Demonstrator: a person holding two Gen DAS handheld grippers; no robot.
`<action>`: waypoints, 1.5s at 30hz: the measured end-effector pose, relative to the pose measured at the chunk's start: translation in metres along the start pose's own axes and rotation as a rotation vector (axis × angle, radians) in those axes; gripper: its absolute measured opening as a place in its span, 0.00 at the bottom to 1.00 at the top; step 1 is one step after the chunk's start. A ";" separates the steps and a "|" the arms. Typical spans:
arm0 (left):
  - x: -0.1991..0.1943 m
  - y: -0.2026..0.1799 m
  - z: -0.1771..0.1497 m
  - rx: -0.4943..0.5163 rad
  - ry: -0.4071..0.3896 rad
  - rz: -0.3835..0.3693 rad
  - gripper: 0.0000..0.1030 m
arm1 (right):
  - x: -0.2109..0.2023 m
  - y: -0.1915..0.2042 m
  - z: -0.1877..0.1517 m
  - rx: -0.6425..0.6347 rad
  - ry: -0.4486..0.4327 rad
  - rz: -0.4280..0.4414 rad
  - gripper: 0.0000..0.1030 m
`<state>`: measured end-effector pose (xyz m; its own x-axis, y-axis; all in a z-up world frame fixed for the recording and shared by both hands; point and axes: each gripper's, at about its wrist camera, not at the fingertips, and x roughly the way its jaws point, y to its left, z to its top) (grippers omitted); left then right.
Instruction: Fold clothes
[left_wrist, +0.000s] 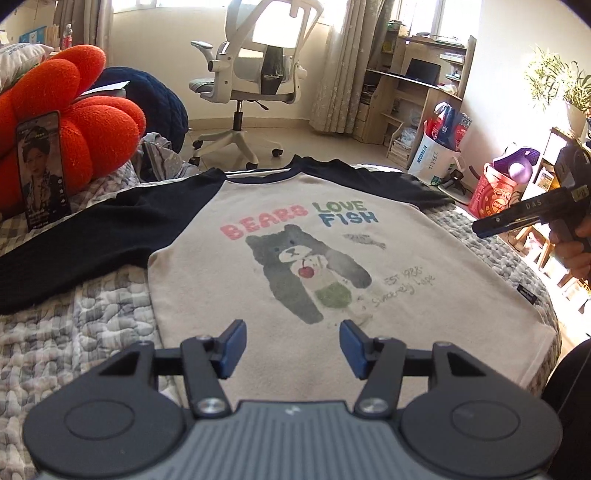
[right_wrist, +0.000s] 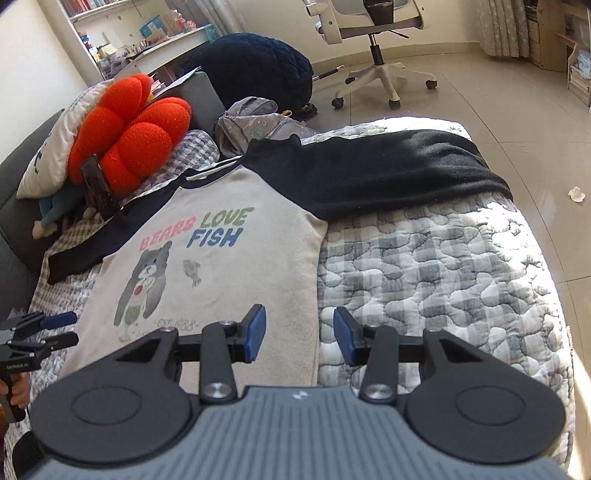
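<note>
The shirt (left_wrist: 332, 258) lay flat, print up, on the bed (right_wrist: 443, 266), ready for folding; the left tool (left_wrist: 293, 345) and right tool (right_wrist: 299, 332) hovered spread, seemingly pinching nothing.

left gripper (left_wrist: 292, 349): grey ribbed housing with a small pale logo, two round black discs at its sides
left linkage: black bars on silver round-head screws
left pads (left_wrist: 236, 347): flat blue rectangles on black fingers
right gripper (right_wrist: 299, 334): same grey ribbed body, black discs, silver screws, blue pads
right gripper from the side (left_wrist: 517, 218): black pistol-grip handle, pale lettering "das" on top, blue tip
left gripper from the side (right_wrist: 55, 330): black frame, small white label text, blue fingers
</note>
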<state>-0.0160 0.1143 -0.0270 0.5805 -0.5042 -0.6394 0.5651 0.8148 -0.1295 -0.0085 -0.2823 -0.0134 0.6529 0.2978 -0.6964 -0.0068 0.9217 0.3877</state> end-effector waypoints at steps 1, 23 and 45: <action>0.008 0.000 0.004 0.005 0.004 -0.005 0.55 | 0.007 -0.004 0.005 0.029 -0.016 0.002 0.42; 0.038 0.025 0.028 0.019 0.046 0.096 0.71 | 0.031 -0.066 0.031 0.283 -0.246 -0.041 0.25; 0.111 -0.017 0.077 -0.118 0.017 0.149 0.74 | 0.034 -0.173 0.023 0.832 -0.411 -0.085 0.44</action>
<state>0.0833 0.0225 -0.0373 0.6421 -0.3713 -0.6707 0.4002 0.9086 -0.1198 0.0323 -0.4375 -0.0902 0.8443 -0.0203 -0.5356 0.4946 0.4142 0.7640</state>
